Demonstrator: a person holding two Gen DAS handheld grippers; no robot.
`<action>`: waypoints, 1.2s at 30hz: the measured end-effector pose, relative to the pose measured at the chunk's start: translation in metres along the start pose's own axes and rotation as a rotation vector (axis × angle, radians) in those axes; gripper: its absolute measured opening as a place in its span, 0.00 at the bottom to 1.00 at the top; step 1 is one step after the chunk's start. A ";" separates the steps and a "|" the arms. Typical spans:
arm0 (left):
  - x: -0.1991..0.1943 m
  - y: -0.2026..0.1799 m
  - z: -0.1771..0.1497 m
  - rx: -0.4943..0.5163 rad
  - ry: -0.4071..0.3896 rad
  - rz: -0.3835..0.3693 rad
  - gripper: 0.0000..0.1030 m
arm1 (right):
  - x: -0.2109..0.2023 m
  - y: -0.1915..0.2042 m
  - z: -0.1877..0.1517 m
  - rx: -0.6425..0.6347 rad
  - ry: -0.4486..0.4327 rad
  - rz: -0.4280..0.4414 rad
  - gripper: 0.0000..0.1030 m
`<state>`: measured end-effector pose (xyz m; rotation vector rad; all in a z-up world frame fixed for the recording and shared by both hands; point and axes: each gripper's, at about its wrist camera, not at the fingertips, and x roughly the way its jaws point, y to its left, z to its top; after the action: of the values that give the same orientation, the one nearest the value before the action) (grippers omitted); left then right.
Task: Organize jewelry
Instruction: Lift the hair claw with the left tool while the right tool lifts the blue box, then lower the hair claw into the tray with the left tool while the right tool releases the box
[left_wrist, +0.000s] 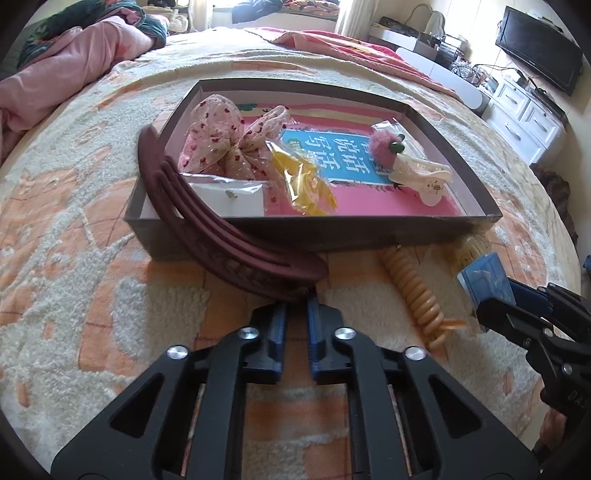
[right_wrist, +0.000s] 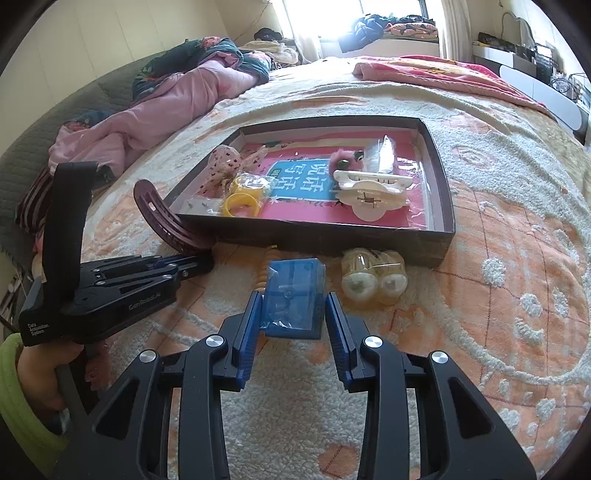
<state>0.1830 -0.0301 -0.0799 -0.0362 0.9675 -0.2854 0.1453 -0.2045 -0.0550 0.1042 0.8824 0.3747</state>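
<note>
Tongs first: our left tongs (left_wrist: 297, 295) clamp the maroon hair clip (left_wrist: 221, 225), which leans on the tray's near-left corner. Our right tongs (right_wrist: 291, 306) grip a blue box (right_wrist: 293, 295) over the bed. Beyond, the tray (right_wrist: 439, 177) holds a white claw clip (right_wrist: 373, 192).

The shallow box (left_wrist: 369, 230) looks like matt dark cardboard, its floor lined with smooth printed paper. Inside it lie a gauzy spotted cloth bow (left_wrist: 225, 144), crinkly glossy yellow plastic rings (right_wrist: 242, 201) in clear wrap, a fuzzy pink pompom (left_wrist: 380, 146) and a glossy cream plastic claw clip (left_wrist: 421, 177). Against the box's near wall leans a matt maroon plastic hair comb (left_wrist: 236, 240). Beside it, the coiled amber hair tie (left_wrist: 417, 295) looks smooth and shiny. The translucent blue plastic case (right_wrist: 293, 295) is glossy. Under the box, the bedspread (right_wrist: 498, 295) is rough, tufted cloth.
</note>
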 end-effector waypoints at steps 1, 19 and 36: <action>-0.002 0.003 -0.002 -0.006 0.000 -0.005 0.02 | 0.000 0.001 0.000 -0.003 0.000 0.001 0.32; -0.051 0.024 -0.010 -0.022 -0.091 -0.021 0.00 | -0.007 0.012 0.000 -0.009 -0.010 0.013 0.32; -0.049 0.007 0.032 0.027 -0.140 -0.005 0.00 | -0.016 0.002 0.037 -0.029 -0.079 -0.005 0.32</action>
<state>0.1845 -0.0136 -0.0236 -0.0336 0.8243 -0.2969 0.1635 -0.2059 -0.0189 0.0894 0.7988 0.3764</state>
